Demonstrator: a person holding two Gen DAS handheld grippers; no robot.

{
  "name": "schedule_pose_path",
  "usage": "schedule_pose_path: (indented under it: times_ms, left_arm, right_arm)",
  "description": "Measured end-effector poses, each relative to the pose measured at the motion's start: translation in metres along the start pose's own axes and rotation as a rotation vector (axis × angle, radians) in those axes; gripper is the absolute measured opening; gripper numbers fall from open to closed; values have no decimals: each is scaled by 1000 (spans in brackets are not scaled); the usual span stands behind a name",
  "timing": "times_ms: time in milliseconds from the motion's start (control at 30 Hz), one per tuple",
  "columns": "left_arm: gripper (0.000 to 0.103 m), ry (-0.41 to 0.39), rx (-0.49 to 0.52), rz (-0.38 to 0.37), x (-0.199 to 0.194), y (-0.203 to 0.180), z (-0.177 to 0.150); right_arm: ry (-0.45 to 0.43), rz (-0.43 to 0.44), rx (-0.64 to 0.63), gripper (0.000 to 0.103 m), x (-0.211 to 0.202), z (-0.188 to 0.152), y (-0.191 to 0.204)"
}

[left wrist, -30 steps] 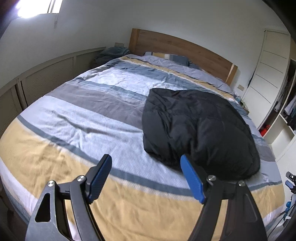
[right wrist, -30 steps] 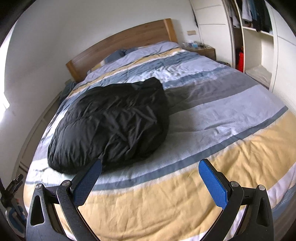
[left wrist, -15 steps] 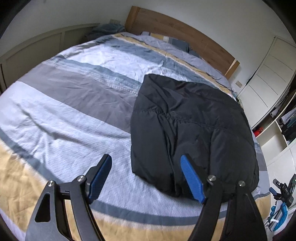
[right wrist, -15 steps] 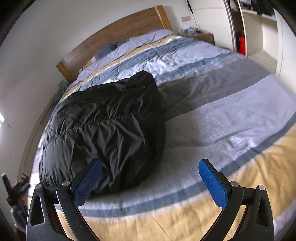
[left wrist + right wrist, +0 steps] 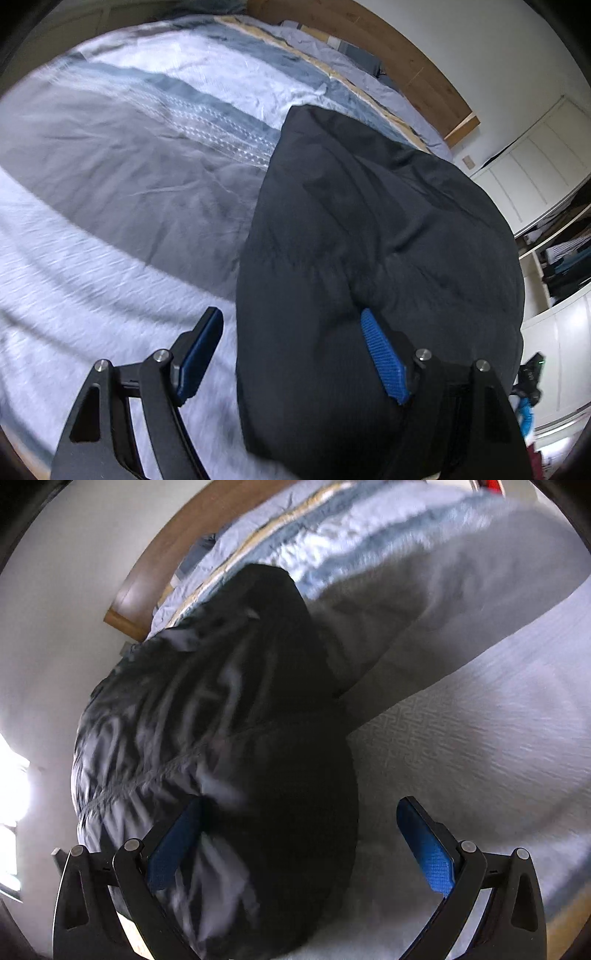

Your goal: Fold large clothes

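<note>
My left gripper [image 5: 291,354] is spread wide, its right pad pressing into the black puffer jacket [image 5: 376,258] lying on the striped duvet [image 5: 122,184]. My right gripper [image 5: 299,845] gapes too, straddling the jacket's near edge.

Location: you are in a home bedroom. Evidence: a large bed with striped duvet [image 5: 155,177], wooden headboard [image 5: 417,70], pillows [image 5: 354,59] against it, white built-in wardrobe [image 5: 528,184] (its open shelves [image 5: 569,254] hold stacked clothing) beside the bed.
</note>
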State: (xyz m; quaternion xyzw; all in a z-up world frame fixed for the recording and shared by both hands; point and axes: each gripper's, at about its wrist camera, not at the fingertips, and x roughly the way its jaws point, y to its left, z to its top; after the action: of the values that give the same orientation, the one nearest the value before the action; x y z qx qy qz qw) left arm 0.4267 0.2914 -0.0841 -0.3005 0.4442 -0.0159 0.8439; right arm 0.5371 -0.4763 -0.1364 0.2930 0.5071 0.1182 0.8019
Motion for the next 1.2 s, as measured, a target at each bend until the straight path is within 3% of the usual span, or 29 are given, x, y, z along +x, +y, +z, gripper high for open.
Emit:
schedule_pose_path:
  times_ms: [233,433,533,733,767,833,867,900,967,1067,1200]
  left_arm:
    - [85,107,-104,-266,54,29,15]
    - [92,159,-144,-438,77,24,21]
    - [96,177,-149,-476,87,19,20]
    - [95,166,-136,-405,94,4,18]
    - [93,153,-135,-398,93,-3,14]
    - [79,125,-136,-394,89,-11,10]
    - [62,114,-139,-409,85,-14,7]
    - [48,93,-144,-428,79,-17,7]
    - [36,68,-144,-443,70,-24,6]
    - [27,39,-104,-432,56,-44,9]
    - [21,0,-64,-445,27,-72,15]
  right_arm:
    - [88,234,5,103,44,16,-15]
    - [195,397,-45,103,78,17,14]
    - [220,456,-51,103,92,19,25]
    - [205,430,-55,103,98,14,29]
    - [201,414,-59,103,98,14,31]
    - [200,383,-63,103,98,10,40]
    - [195,377,-59,100,98,9,43]
    - [186,375,-58,95,96,9,46]
    - [167,403,-56,66,85,7,52]
    - [136,401,-96,47,68,4,72]
    - [80,395,-189,37,34,12,111]
